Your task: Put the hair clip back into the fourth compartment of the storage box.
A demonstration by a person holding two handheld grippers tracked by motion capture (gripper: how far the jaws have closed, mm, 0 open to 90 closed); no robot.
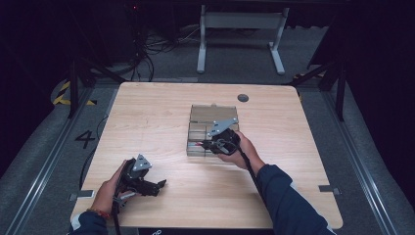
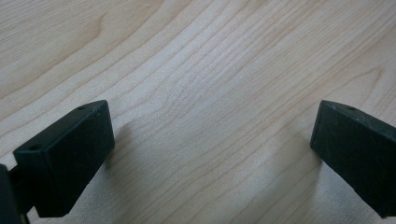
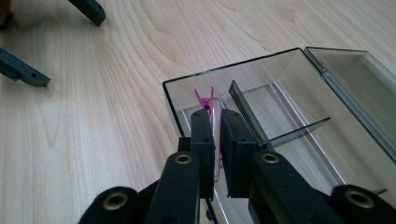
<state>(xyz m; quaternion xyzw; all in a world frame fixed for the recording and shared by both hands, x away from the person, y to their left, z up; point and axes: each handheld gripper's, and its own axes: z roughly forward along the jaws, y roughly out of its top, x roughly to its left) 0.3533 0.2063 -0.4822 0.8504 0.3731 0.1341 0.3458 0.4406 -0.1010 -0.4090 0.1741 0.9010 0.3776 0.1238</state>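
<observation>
From above, my right gripper (image 1: 211, 143) reaches into the near left corner of the clear box (image 1: 213, 113) at the middle of the table (image 1: 147, 112), while my left gripper (image 1: 155, 186) rests well apart from it by the near edge.

In my left gripper view, the jaws stand spread wide over bare wood, nothing between them.

In my right gripper view, my right gripper (image 3: 216, 122) has its jaws pressed together on a pink clothespin (image 3: 206, 99), whose tip sticks out ahead of them inside the box, just beside a divider (image 3: 246, 110).
</observation>
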